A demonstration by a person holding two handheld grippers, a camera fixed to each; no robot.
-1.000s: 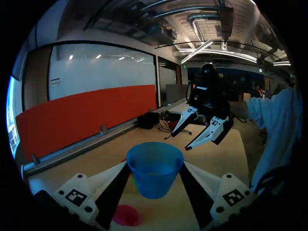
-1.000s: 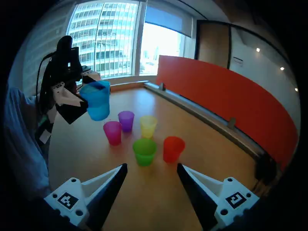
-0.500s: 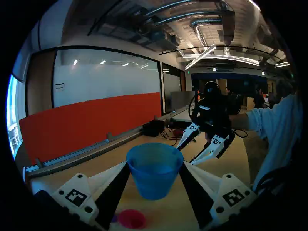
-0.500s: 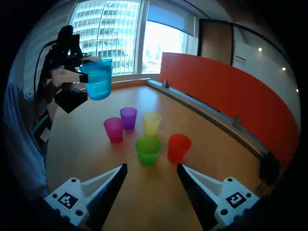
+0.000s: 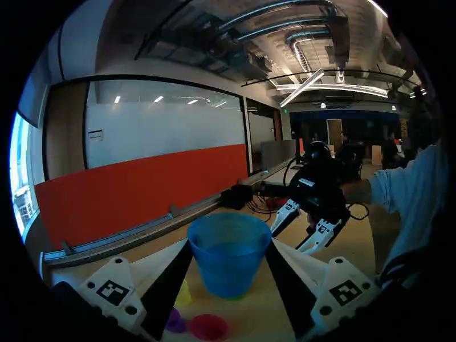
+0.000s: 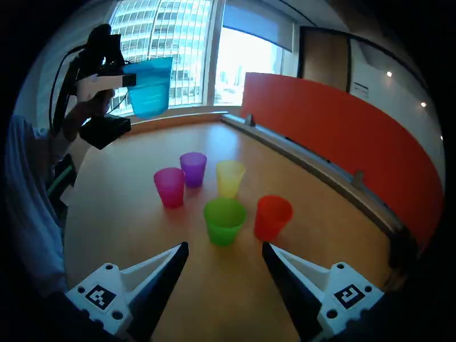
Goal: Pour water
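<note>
Between left tool (image 5: 227, 246) jaws, blue cup (image 5: 229, 256), seemingly part-full.

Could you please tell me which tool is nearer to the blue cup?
Left. The left tool grips the blue cup, high above the table. The right tool is apart from it, low, facing the green cup.

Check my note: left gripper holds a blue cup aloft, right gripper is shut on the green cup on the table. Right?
Not quite. The right gripper view shows the right gripper open and empty, the green cup standing on the table ahead of its fingertips. The left gripper does hold the blue cup aloft.
</note>
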